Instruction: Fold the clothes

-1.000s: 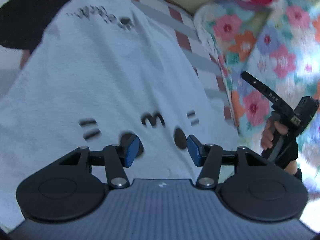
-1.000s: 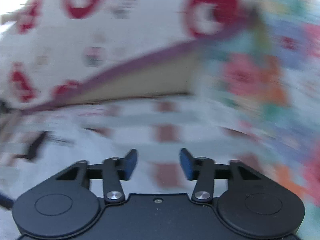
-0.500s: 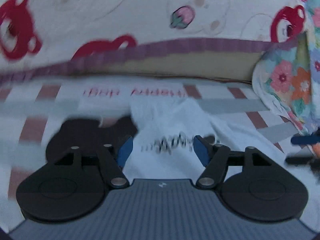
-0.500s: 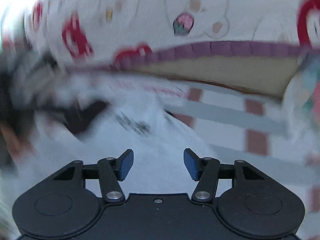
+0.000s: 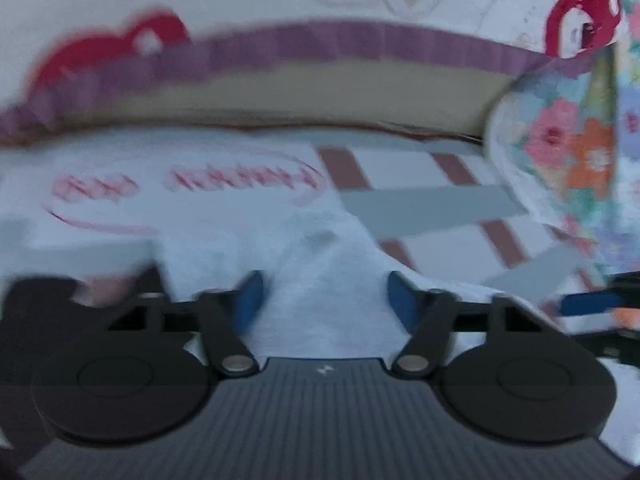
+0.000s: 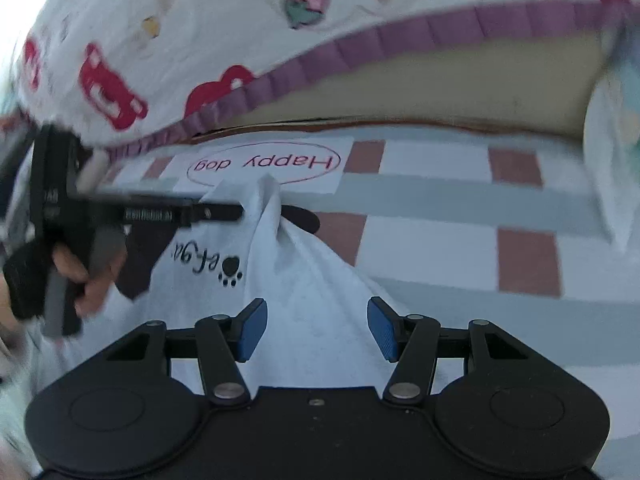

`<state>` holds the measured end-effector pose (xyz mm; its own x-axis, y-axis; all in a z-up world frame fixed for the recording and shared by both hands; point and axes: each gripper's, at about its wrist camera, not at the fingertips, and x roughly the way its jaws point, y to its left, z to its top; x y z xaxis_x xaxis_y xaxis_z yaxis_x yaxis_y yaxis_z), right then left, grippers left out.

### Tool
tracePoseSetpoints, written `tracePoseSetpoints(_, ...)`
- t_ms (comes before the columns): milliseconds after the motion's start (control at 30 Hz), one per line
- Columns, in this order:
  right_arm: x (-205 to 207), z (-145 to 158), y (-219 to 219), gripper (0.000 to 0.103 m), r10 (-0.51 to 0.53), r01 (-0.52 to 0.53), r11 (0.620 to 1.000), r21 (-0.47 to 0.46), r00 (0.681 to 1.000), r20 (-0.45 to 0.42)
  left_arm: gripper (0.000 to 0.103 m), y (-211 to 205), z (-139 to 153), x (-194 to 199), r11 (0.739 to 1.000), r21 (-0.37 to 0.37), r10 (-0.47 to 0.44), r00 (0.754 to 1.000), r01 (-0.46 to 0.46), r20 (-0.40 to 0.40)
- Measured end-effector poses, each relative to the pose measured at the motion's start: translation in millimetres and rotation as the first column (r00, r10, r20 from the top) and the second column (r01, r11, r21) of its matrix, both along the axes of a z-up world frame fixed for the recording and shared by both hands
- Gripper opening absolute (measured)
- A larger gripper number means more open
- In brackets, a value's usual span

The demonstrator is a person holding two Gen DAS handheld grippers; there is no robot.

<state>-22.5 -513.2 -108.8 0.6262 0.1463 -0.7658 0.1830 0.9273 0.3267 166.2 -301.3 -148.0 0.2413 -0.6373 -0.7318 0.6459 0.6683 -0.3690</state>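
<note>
The white garment (image 6: 304, 280) is lying on the checked bed sheet (image 6: 440, 240), one peak bunching up beside the "Happy dog" label (image 6: 264, 164). The left hand-held gripper (image 5: 320, 300) is hovering wide open over that cloth, holding nothing; the right hand-held gripper (image 6: 316, 328) is likewise gaping empty. Judging by this, a corner is being sought; pinching an edge cleanly comes next.

L gripper (image 5: 322, 298) jaws wide apart, R gripper (image 6: 316, 328) likewise; hand (image 6: 86, 276) grips L handle.
</note>
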Motion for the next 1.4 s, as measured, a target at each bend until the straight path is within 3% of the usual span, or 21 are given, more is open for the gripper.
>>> tracePoseSetpoints(33,3,-5,-1,0.061,-0.015,0.015,1.000,0.015,1.000,0.000,0.002,1,-4,1,1.000,-0.025,-0.016,0.999,0.015,-0.044)
tracePoseSetpoints(267,5,-19,-11,0.061,-0.065,0.065,0.995,0.073,0.998,0.001,0.002,57,28,-74,0.983,-0.182,0.009,0.996,0.007,0.090)
tracePoseSetpoints(400,1,-10,-16,0.061,-0.067,0.066,0.997,0.051,0.998,0.015,0.002,98,33,-137,0.964,-0.260,-0.058,0.998,0.051,-0.023)
tracePoseSetpoints(467,-3,-3,-18,0.061,-0.085,0.082,0.993,0.081,0.995,0.045,0.002,114,24,-167,0.967,-0.247,-0.097,0.990,0.069,-0.100)
tracePoseSetpoints(567,-3,4,-12,0.061,-0.077,0.069,0.991,0.112,0.995,0.069,0.002,139,6,-201,0.976,-0.212,-0.085,0.977,0.043,-0.194)
tracePoseSetpoints(700,5,5,18,0.061,0.018,-0.023,0.996,0.083,0.998,0.063,0.002,158,-7,-215,0.981,-0.192,-0.037,0.971,-0.009,-0.236)
tracePoseSetpoints(800,18,8,63,0.061,0.167,-0.168,0.986,0.012,0.984,0.065,0.002,161,-8,-216,0.979,-0.204,-0.047,0.967,-0.005,-0.252)
tracePoseSetpoints(900,30,11,110,0.061,0.317,-0.313,0.947,-0.068,0.947,0.053,0.002,164,-1,-215,0.970,-0.242,-0.082,0.967,0.022,-0.241)
tracePoseSetpoints(1033,37,4,168,0.061,0.532,-0.532,0.785,-0.316,0.841,-0.095,0.002,170,7,-216,0.968,-0.246,-0.109,0.971,0.055,-0.211)
tracePoseSetpoints(1167,43,-18,162,0.061,0.487,-0.528,0.761,-0.377,0.849,-0.206,0.002,174,0,-213,0.972,-0.230,-0.101,0.966,0.045,-0.238)
tracePoseSetpoints(1200,45,-24,161,0.056,0.473,-0.527,0.754,-0.392,0.850,-0.233,0.002,174,-1,-214,0.974,-0.222,-0.096,0.967,0.043,-0.237)
tracePoseSetpoints(1233,46,-29,159,0.040,0.461,-0.527,0.748,-0.403,0.850,-0.255,0.002,175,-3,-214,0.976,-0.214,-0.094,0.967,0.042,-0.236)
tracePoseSetpoints(1267,41,-29,155,0.005,0.459,-0.522,0.756,-0.395,0.853,-0.250,0.002,176,-5,-214,0.977,-0.208,-0.092,0.968,0.042,-0.235)
tracePoseSetpoints(1333,25,-11,150,0.006,0.433,-0.460,0.793,-0.399,0.887,-0.160,0.002,177,-4,-215,0.975,-0.216,-0.098,0.969,0.048,-0.228)
tracePoseSetpoints(1400,0,24,145,0.005,0.342,-0.313,0.851,-0.422,0.940,-0.009,0.003,181,1,-215,0.964,-0.261,-0.111,0.972,0.054,-0.208)
